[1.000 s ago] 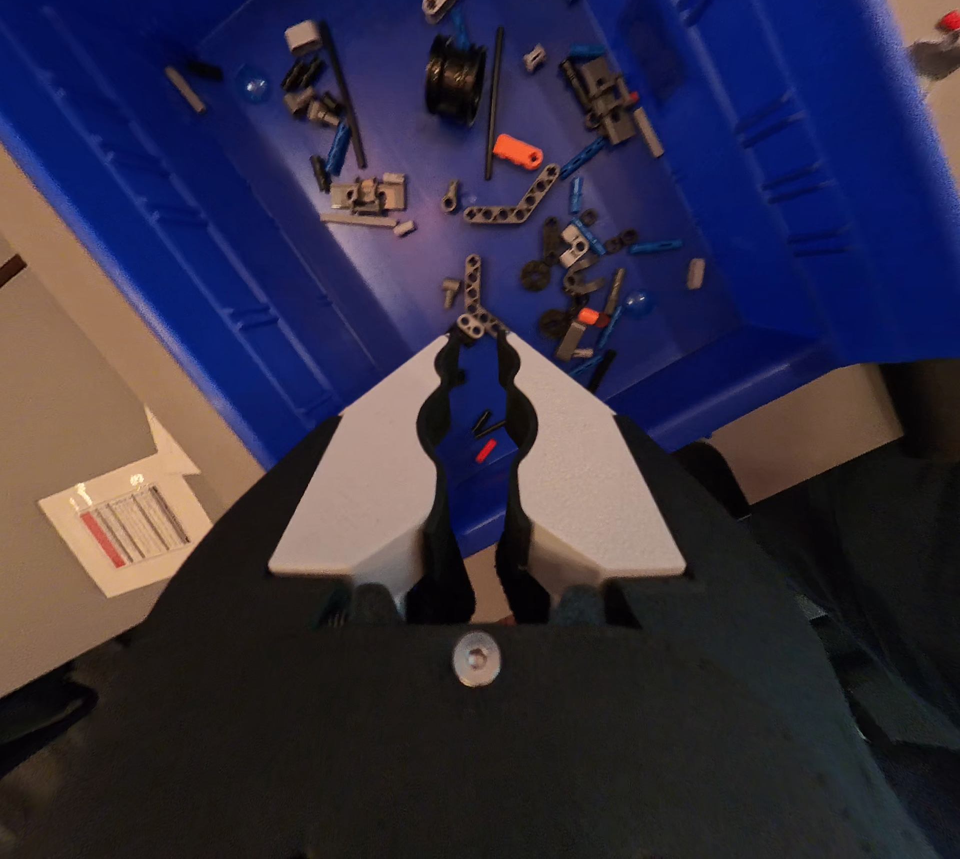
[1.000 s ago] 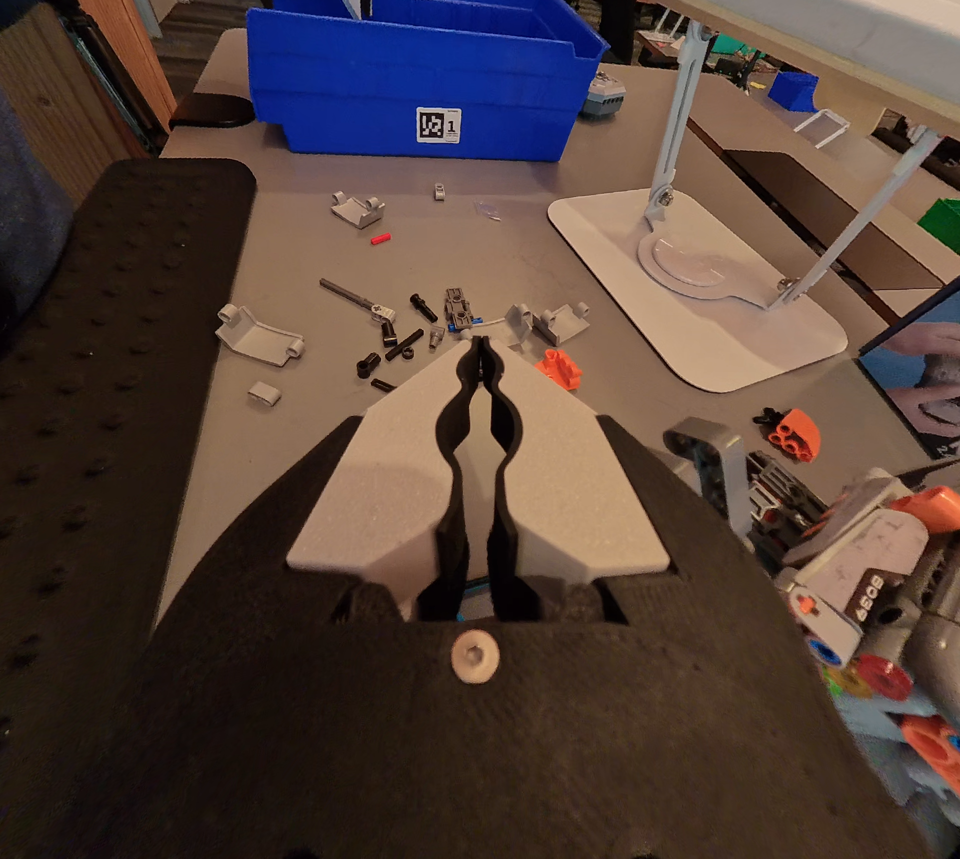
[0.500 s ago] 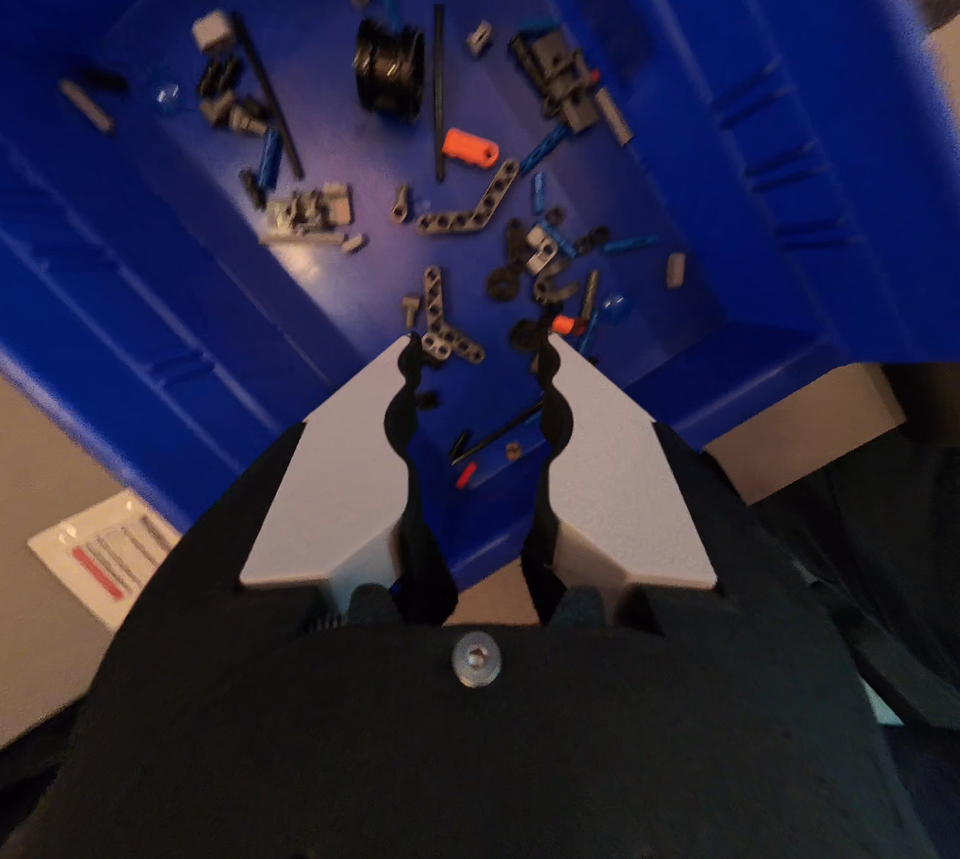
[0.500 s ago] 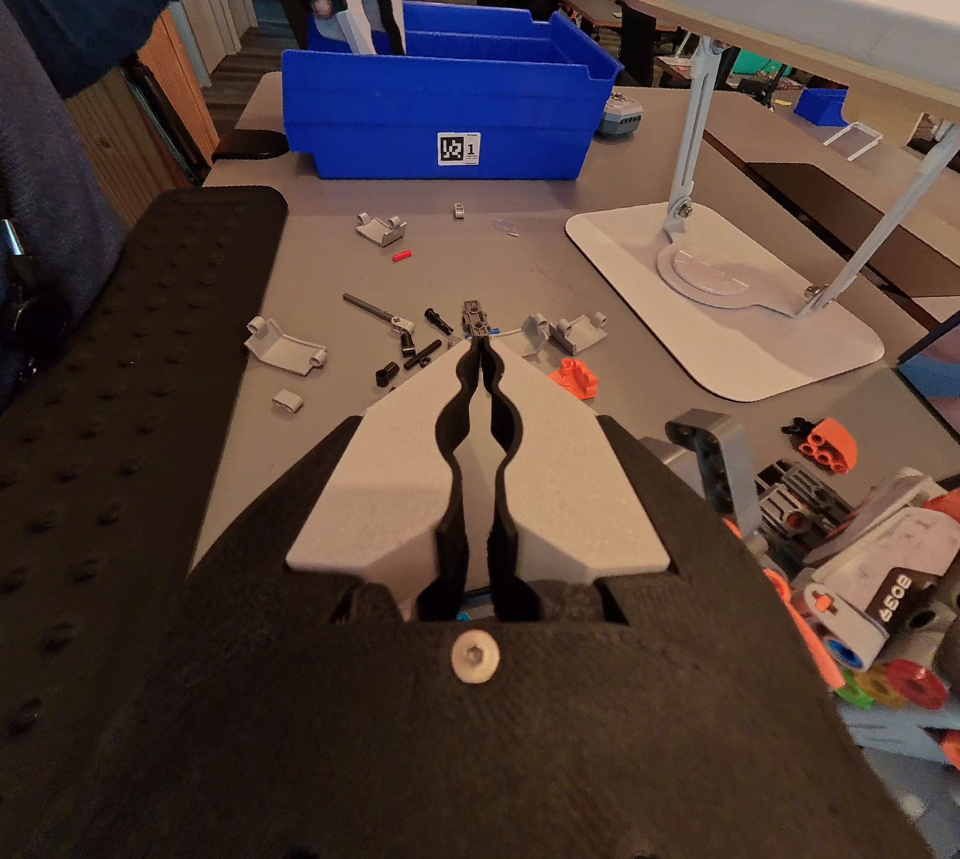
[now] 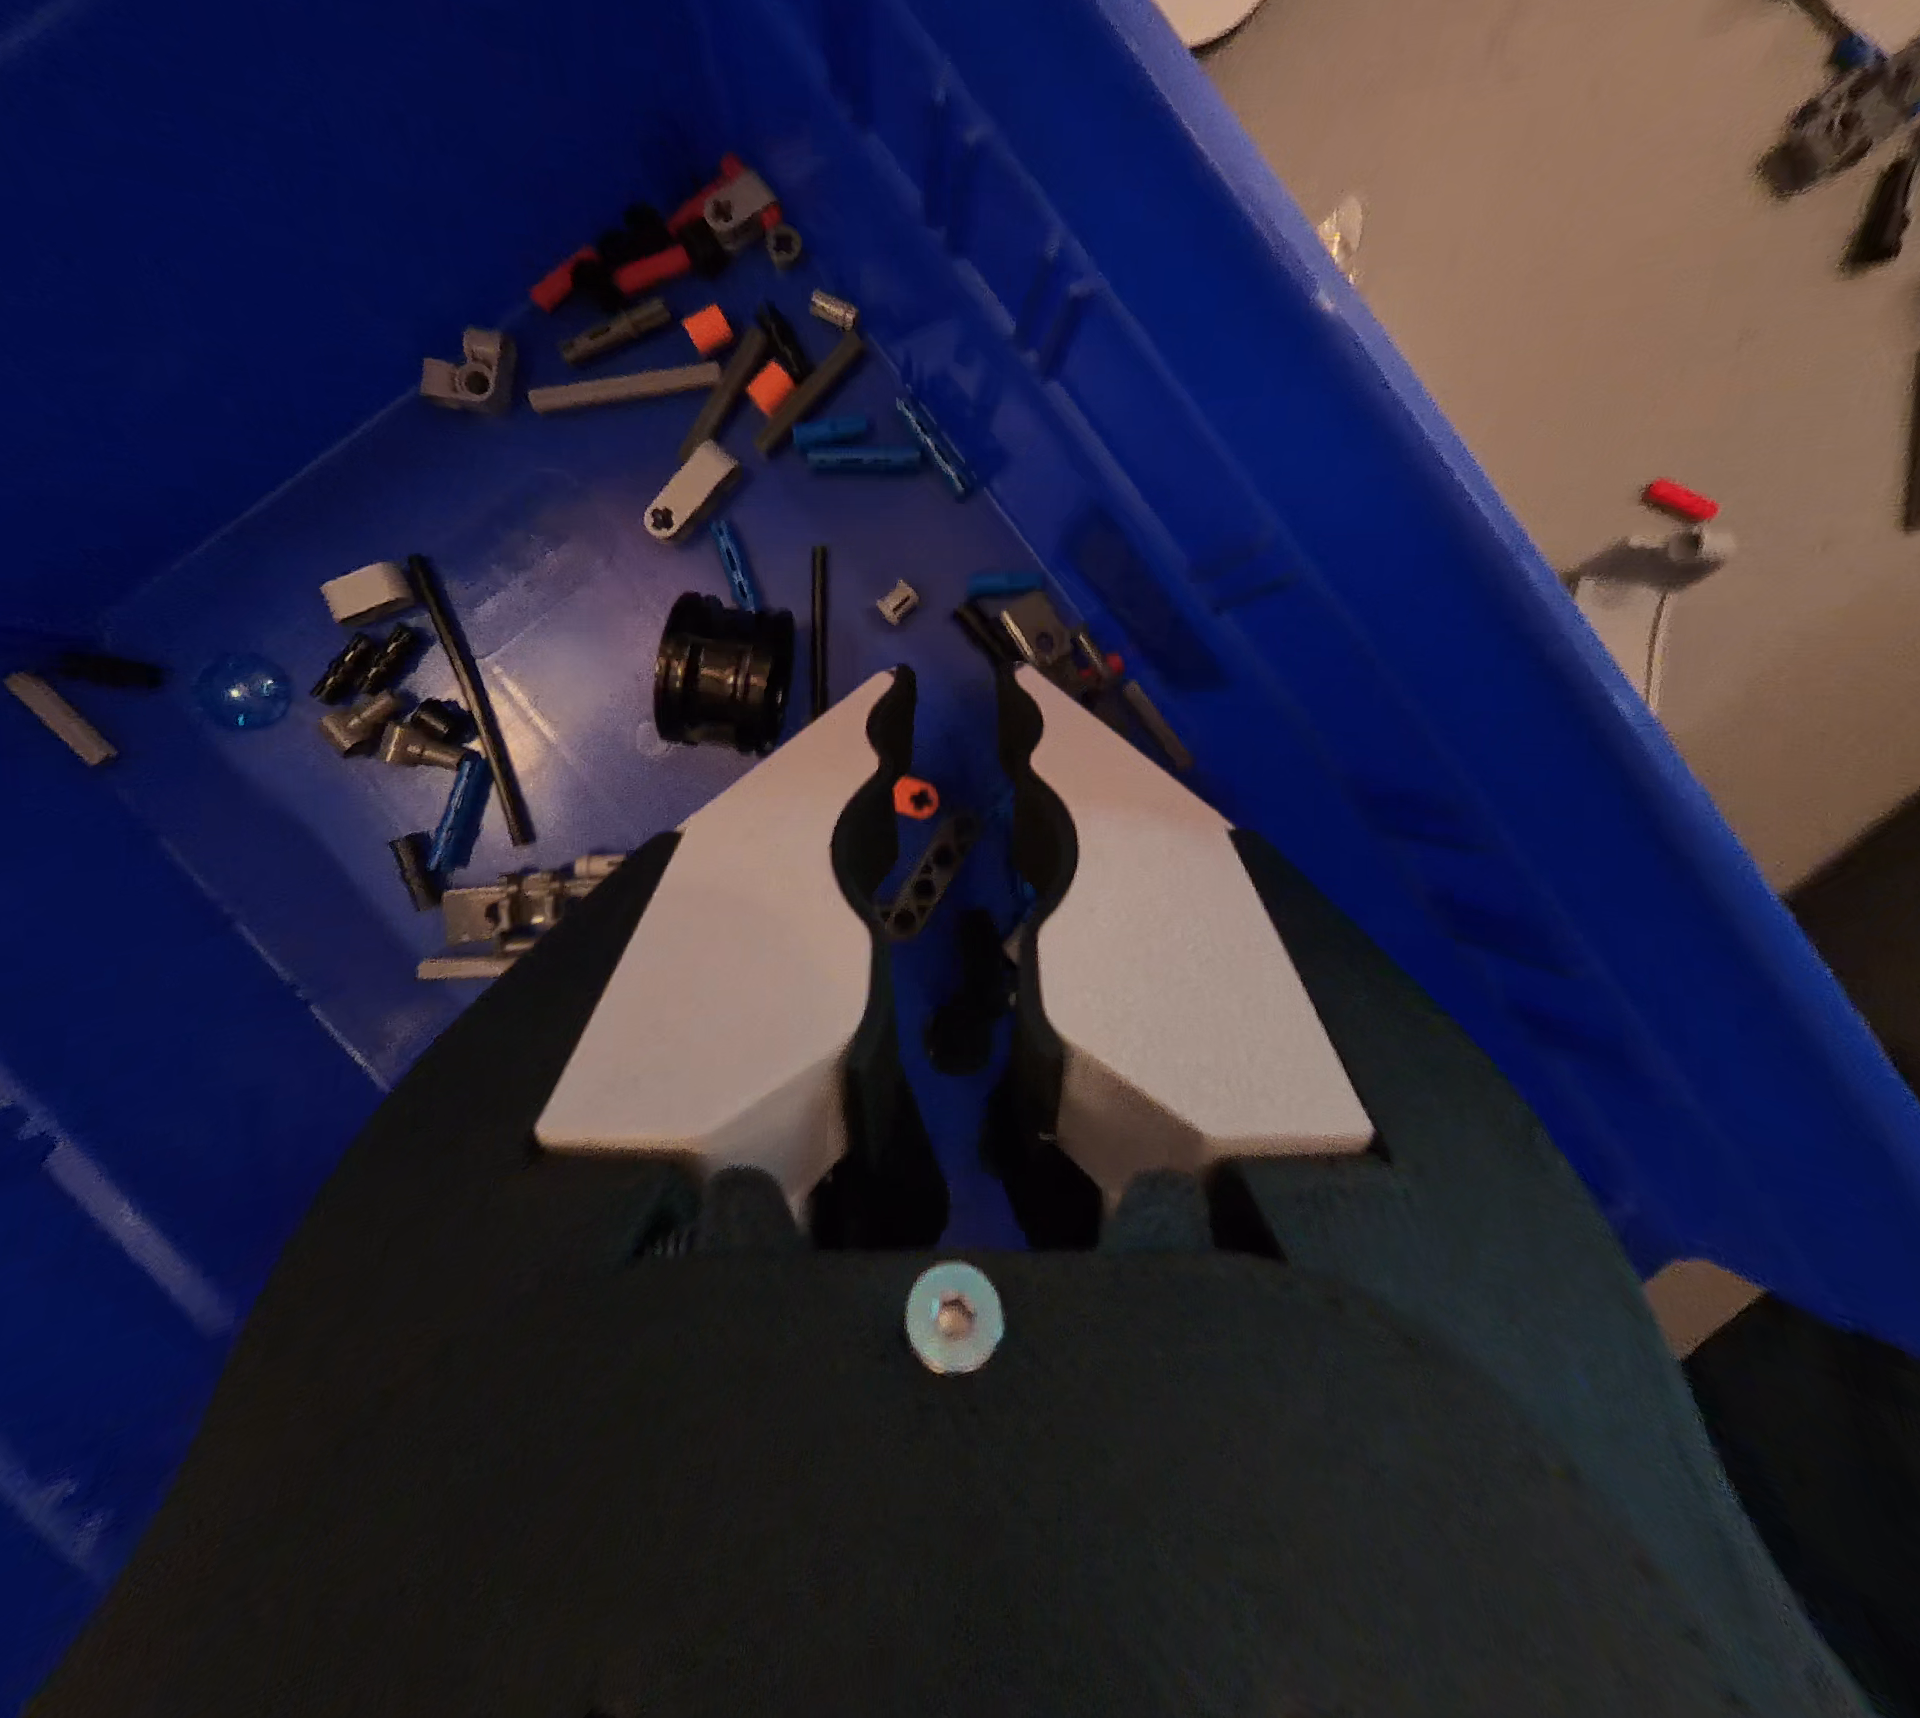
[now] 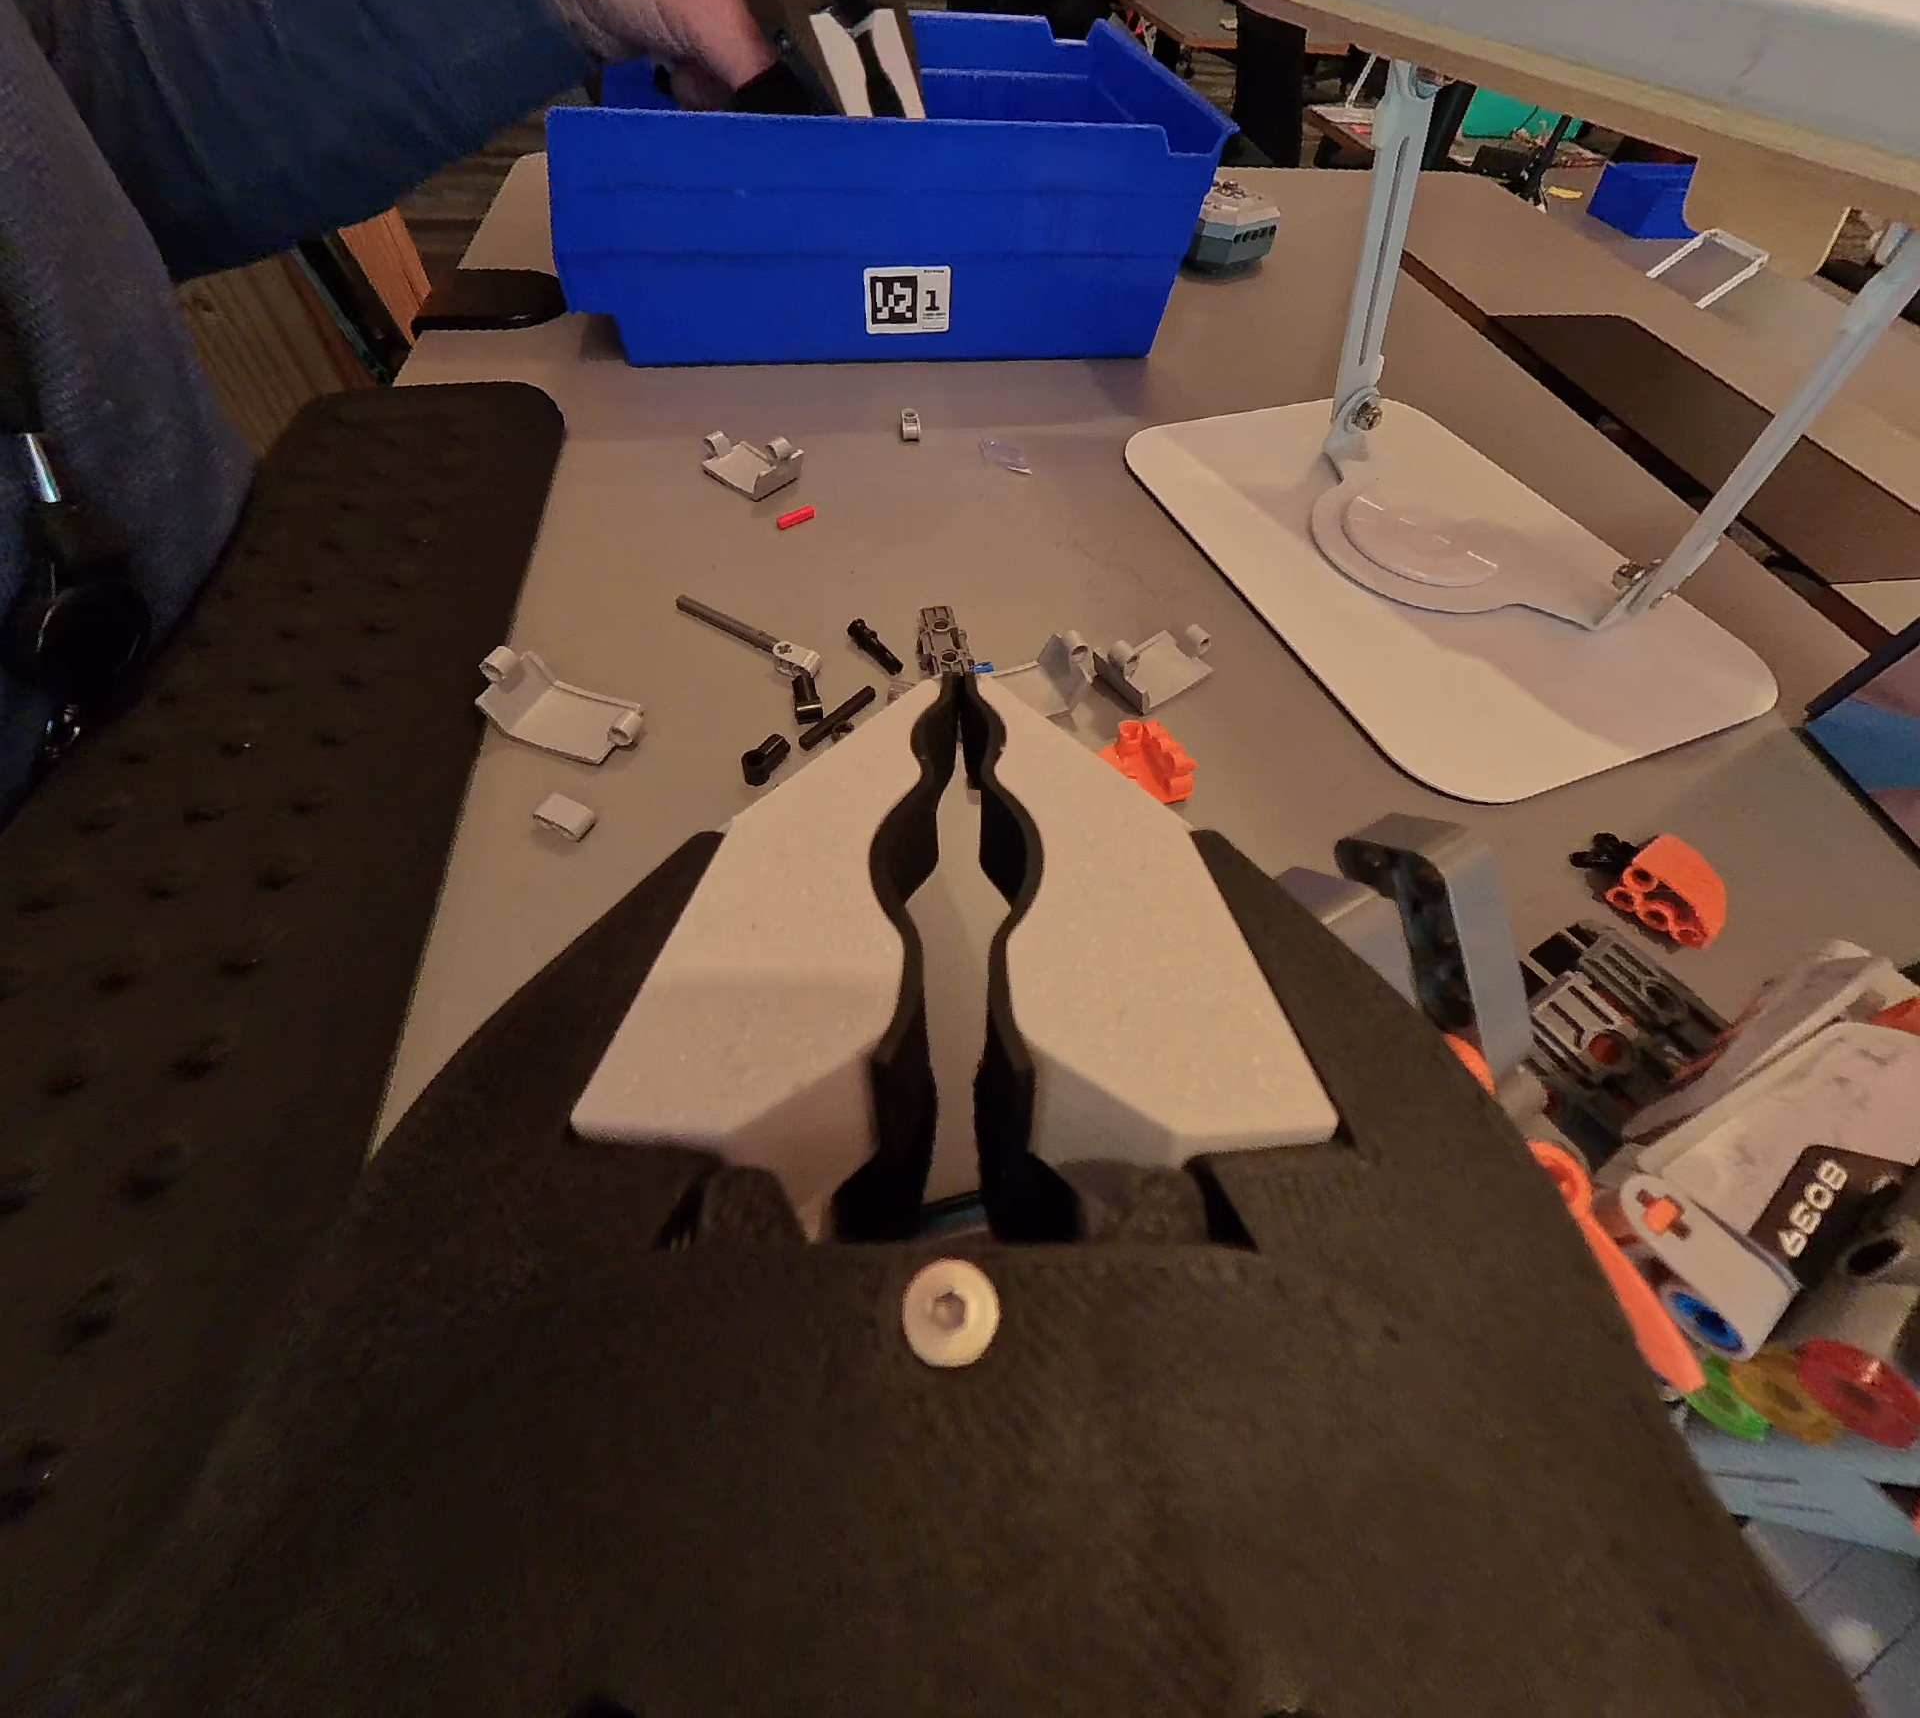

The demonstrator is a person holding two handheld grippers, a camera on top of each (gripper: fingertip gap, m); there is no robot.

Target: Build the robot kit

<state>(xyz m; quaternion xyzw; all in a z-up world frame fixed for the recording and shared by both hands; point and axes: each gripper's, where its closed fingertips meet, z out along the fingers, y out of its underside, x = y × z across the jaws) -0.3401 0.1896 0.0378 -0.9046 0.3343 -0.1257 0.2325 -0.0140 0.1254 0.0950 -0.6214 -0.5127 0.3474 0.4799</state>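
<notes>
The left hand-held gripper (image 5: pixel 954 692) hangs released inside the blue bin (image 5: pixel 1195 442), its tips above an orange connector (image 5: pixel 915 798) and a black beam (image 5: pixel 928 879), beside a black wheel hub (image 5: pixel 724 684). The right hand-held gripper (image 6: pixel 954 681) is clenched empty over the counter (image 6: pixel 1039 546), just short of a small grey piece (image 6: pixel 940 638).

We see the blue bin's (image 5: pixel 1195 380) walls hemming the left gripper (image 5: pixel 954 681); the black wheel (image 5: pixel 724 671) crowds its left fingertip.
</notes>
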